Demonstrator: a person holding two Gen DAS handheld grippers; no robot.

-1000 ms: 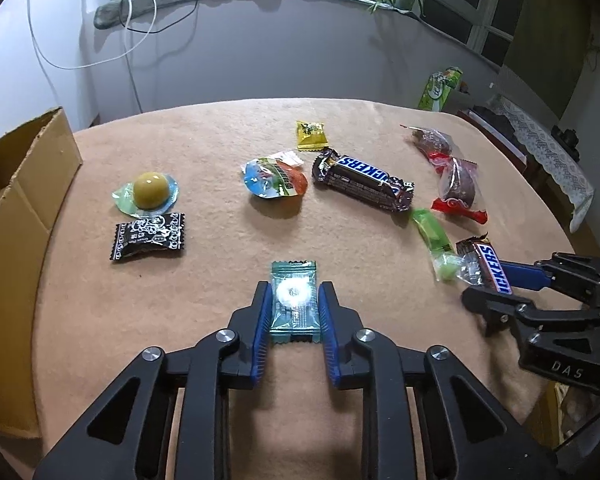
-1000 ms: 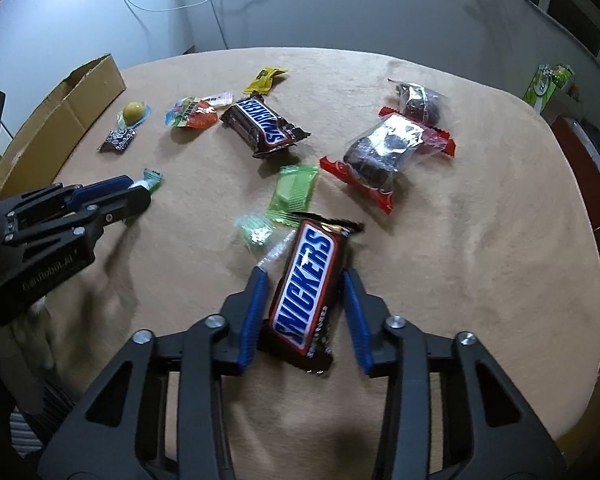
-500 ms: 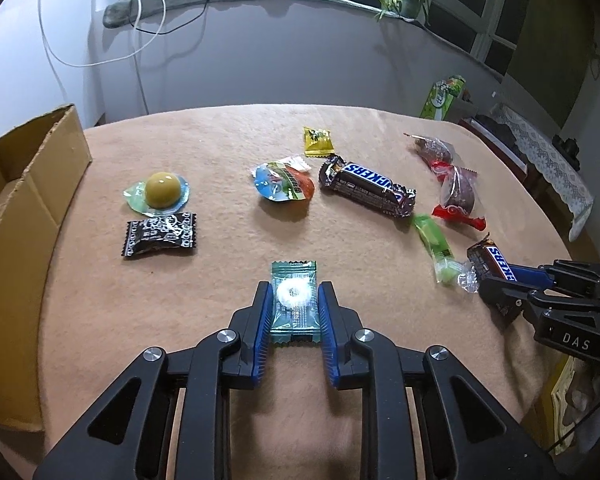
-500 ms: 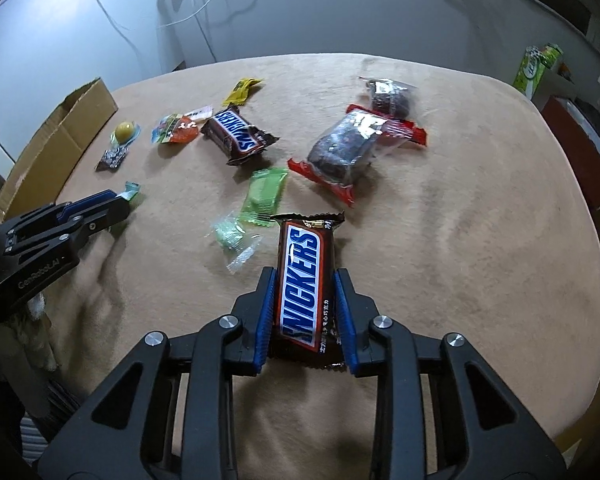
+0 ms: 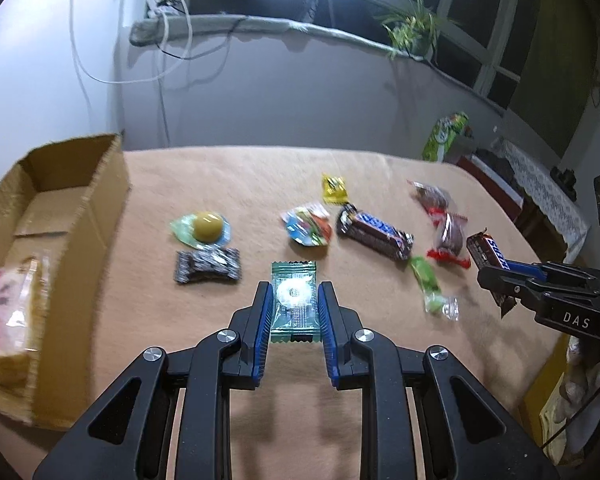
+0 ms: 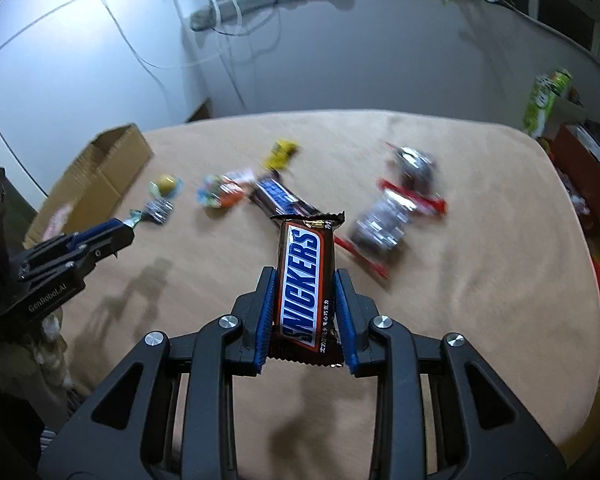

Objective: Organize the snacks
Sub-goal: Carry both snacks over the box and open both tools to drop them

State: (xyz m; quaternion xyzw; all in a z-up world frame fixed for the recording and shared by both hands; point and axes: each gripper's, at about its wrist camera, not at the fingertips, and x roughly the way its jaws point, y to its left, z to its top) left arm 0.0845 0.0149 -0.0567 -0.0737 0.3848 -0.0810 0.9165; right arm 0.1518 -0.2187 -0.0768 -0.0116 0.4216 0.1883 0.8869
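My left gripper is shut on a teal candy packet and holds it above the table. My right gripper is shut on a Snickers bar, lifted off the table; it also shows in the left wrist view. A cardboard box stands at the left with a pink packet inside. On the tan table lie a yellow jelly cup, a black packet, a colourful packet, a second Snickers bar, a yellow candy, a green candy and red-edged cake packets.
The left gripper shows in the right wrist view at the left. A green bag stands beyond the table's far right. A wall and a window sill with a plant lie behind. The table's right edge drops to furniture.
Both grippers have risen with their snacks. The Snickers bar has left the table. The left view has swung so the box interior now shows.
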